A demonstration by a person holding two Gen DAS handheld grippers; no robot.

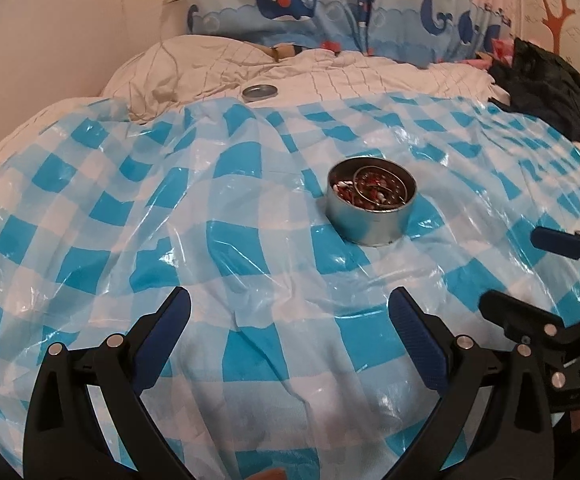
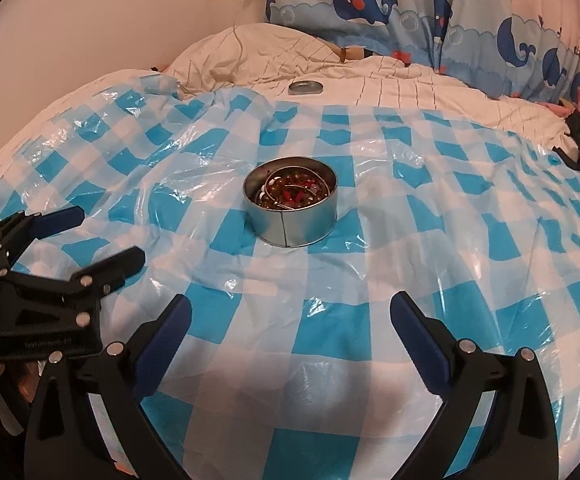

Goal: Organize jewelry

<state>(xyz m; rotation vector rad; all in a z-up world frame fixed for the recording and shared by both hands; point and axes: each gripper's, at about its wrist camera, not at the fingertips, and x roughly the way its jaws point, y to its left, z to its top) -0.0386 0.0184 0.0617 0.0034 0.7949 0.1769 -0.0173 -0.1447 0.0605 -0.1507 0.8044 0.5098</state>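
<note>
Round metal tin (image 2: 290, 210) at centre frame in the right wrist view, right of centre in the left wrist view, standing lidless on blue-and-white checked plastic sheet (image 2: 409, 280). Inside the tin: red and dark beaded jewelry (image 2: 295, 192) with a metal bangle (image 1: 373, 186). Tin lid (image 2: 305, 87) lying apart at upper centre on white quilt (image 2: 389, 80). Left gripper (image 1: 290, 312) and right gripper (image 2: 290, 316) both spread wide, empty, low in frame, near the tin. Whale-print curtain (image 1: 290, 0) across the top.
</note>
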